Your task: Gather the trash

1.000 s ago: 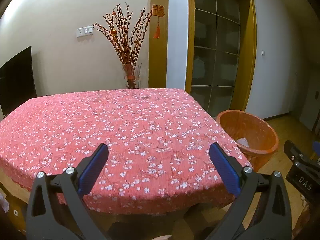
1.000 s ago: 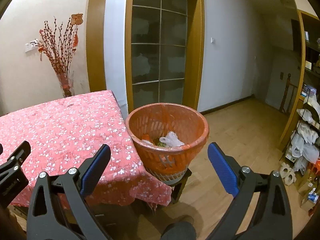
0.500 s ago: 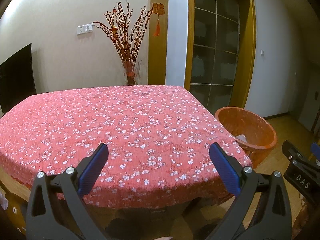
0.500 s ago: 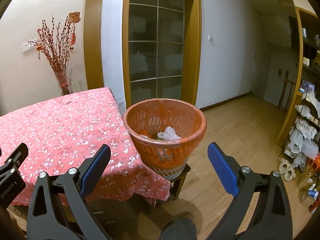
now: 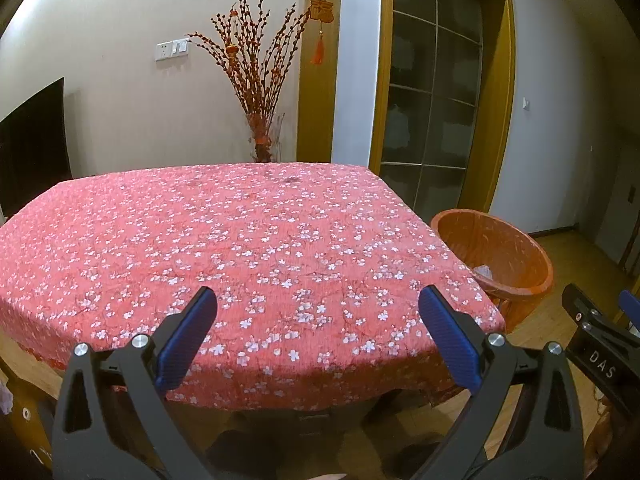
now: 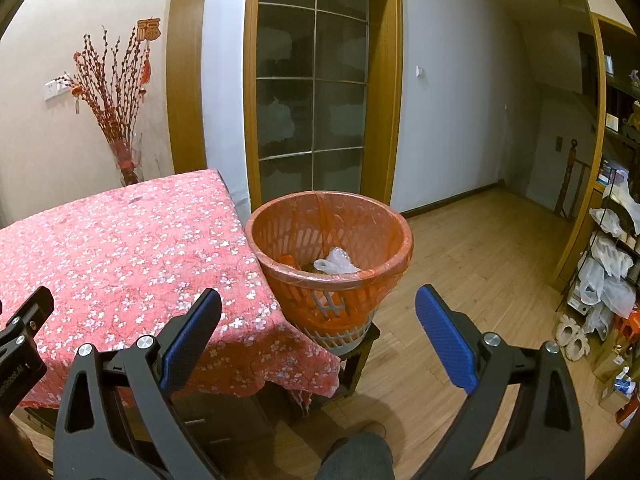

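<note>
Trash is seen only inside the orange waste basket (image 6: pixel 329 240), where a crumpled clear plastic bag (image 6: pixel 335 263) and an orange scrap lie on the bottom; none can be made out on the desk (image 5: pixel 240 240), whose red flowered cloth appears bare in both views. The basket, lined with a thin orange bag, stands on a low dark stool just beside the desk's right corner, its rim touching or nearly touching the hanging cloth.

The left hand-held gripper (image 5: pixel 318 338) is held over the near edge of the desk with its blue pads wide apart and nothing between them. The right hand-held gripper (image 6: pixel 318 334) is likewise spread wide and empty, aimed at the basket from the near side.

The collecting is judged to be finished or nearly so, so the step in hand is best treated as a check. The cloth should be scanned out to the far edge by the vase of red branches (image 5: pixel 260 92), since small pale scraps could be lost among the white blossoms of the print. The floor around the stool should be looked over too. If anything is found, it should be pinched lightly so that the cloth is not caught, and released well inside the basket's rim.
</note>
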